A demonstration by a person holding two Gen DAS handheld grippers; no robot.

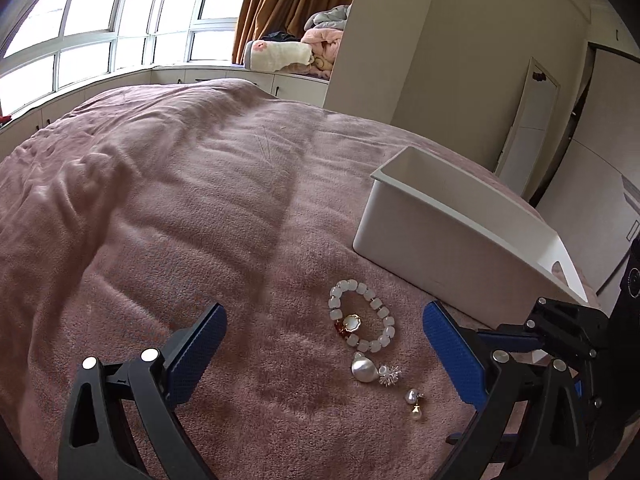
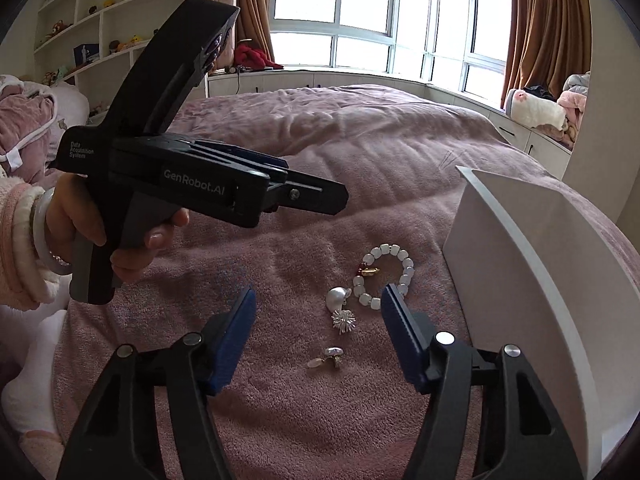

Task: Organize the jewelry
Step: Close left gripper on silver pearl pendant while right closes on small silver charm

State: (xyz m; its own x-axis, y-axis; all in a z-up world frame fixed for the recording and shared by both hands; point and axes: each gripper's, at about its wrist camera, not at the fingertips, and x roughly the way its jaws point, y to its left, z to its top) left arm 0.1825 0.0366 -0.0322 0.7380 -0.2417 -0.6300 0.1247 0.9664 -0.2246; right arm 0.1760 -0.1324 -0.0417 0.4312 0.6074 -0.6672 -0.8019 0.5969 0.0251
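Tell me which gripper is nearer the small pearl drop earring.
Right. The right gripper hovers over the small pearl drop earring; the left gripper hangs farther off, beyond the bracelet.

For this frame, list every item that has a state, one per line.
white box: upright on the blanket, open-topped, no jewelry seen inside.
bead bracelet: flat on the blanket, outside the box.
large pearl earring: on the blanket, loose.
small pearl earring: on the blanket, loose.
left tool: open, holding nothing.
right tool: open, nothing gripped, jewelry between its fingers.
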